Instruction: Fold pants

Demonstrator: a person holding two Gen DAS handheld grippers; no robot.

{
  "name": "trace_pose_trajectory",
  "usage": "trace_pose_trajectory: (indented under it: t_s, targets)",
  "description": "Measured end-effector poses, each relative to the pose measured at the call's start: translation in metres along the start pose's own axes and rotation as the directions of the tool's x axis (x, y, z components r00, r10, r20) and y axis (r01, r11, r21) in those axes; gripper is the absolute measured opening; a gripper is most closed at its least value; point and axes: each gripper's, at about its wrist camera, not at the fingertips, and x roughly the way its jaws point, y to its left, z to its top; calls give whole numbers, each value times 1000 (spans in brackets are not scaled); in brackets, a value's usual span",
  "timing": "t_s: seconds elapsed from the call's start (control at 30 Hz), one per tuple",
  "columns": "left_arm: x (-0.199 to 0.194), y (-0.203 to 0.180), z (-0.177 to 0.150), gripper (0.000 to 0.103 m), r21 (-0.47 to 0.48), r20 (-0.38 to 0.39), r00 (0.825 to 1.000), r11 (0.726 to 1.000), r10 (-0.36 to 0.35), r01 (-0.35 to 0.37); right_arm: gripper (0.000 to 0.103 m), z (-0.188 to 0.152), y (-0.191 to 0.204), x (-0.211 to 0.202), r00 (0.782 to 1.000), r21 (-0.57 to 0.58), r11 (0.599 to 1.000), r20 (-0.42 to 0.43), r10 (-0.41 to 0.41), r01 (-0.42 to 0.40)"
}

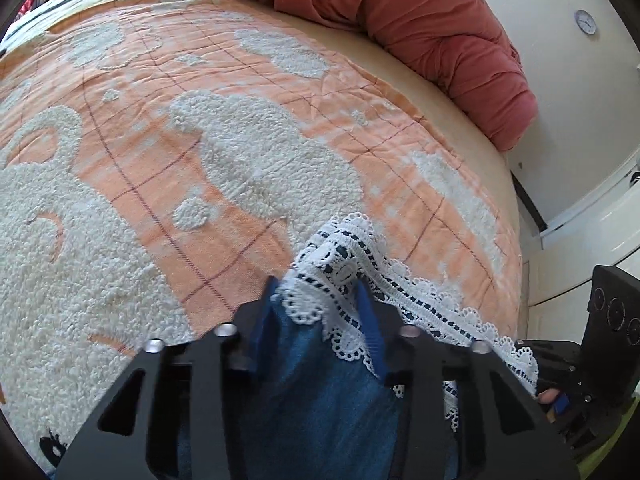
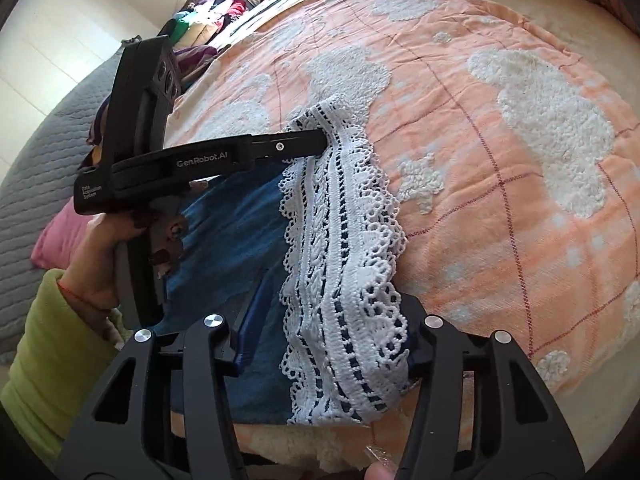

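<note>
The pants are blue denim [image 1: 320,392] with a wide white lace hem [image 1: 340,264]; they lie on an orange and white blanket [image 1: 160,160] on a bed. In the right wrist view the denim [image 2: 240,232] and lace hem [image 2: 344,248] run from the near edge away. My left gripper [image 1: 316,304] is shut on the lace hem, its blue pads pinching the cloth; it also shows in the right wrist view [image 2: 320,140]. My right gripper [image 2: 328,344] is closed on the hem's near end, the lace draped between its fingers.
A rolled red quilt [image 1: 400,20] lies along the bed's far edge. White wall with a round gauge [image 1: 586,22] stands to the right. A pile of clothes [image 2: 216,12], a grey quilted cover [image 2: 44,168] and a pink pillow [image 2: 60,236] lie to the left.
</note>
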Motion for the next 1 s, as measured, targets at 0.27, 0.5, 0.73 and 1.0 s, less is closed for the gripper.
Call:
trace_pose_trajectory:
  t_s: [0.27, 0.5, 0.73, 1.0]
  targets:
    - [-27, 0, -6, 15, -15, 68, 998, 1000, -2, 3, 17, 0, 9, -5, 995, -37, 995, 25, 95, -94]
    - [-72, 11, -18, 15, -69, 197, 979, 995, -53, 68, 17, -1, 19, -18, 972, -99, 972, 74, 222, -214]
    - [-133, 31, -53, 15, -120, 319, 945, 986, -70, 113, 17, -13, 72, -32, 946, -337, 907, 106, 305, -254]
    - [-182, 65, -110, 15, -194, 389, 921, 975, -23, 106, 16, -53, 163, -1, 956, -570, 787, 10, 292, -234]
